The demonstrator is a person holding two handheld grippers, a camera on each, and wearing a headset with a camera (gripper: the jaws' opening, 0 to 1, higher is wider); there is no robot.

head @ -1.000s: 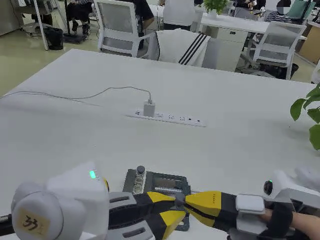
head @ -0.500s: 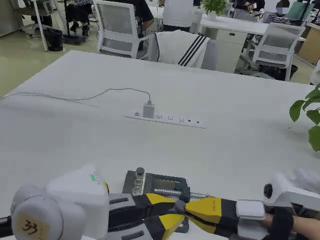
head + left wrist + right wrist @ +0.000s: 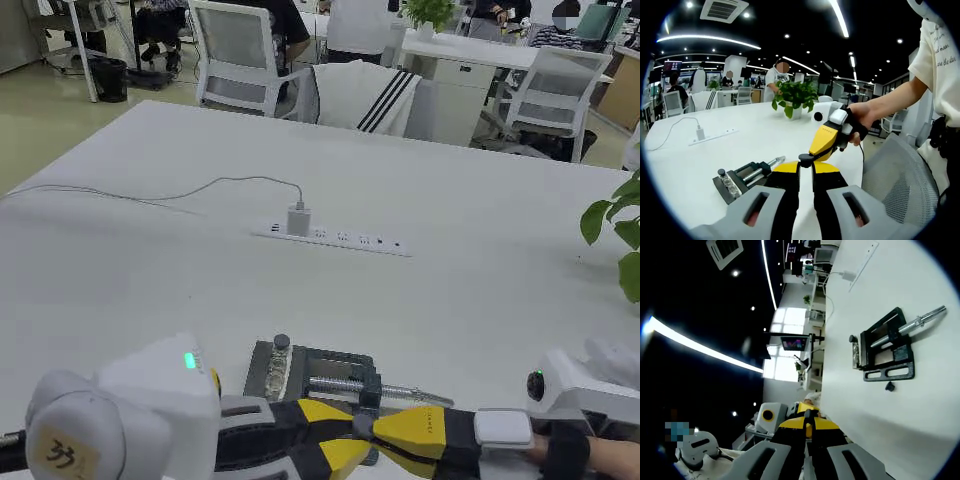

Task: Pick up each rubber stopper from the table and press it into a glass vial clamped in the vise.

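Note:
A small black vise [image 3: 335, 365] sits near the table's front edge with several glass vials [image 3: 276, 370] clamped at its left end. One vial carries a dark stopper [image 3: 282, 342]. My left gripper [image 3: 352, 440] comes in from the lower left, shut. My right gripper [image 3: 378, 432] comes in from the right, also shut, and their yellow tips meet in front of the vise. In the left gripper view, the vise [image 3: 747, 175] lies left of my left gripper [image 3: 806, 162]. In the right gripper view, a loose dark stopper [image 3: 889, 386] lies on the table beside the vise [image 3: 887, 352].
A white power strip [image 3: 330, 237] with a plugged charger [image 3: 298, 217] and its cable lies mid-table. A potted plant [image 3: 622, 230] overhangs the right edge. Office chairs [image 3: 240, 55] stand beyond the far edge. A person's hand [image 3: 860, 115] holds the right gripper.
Both grippers, still tip to tip, have drifted slightly toward the table's front edge, uncovering more of the vise. The vise and vials have not moved.

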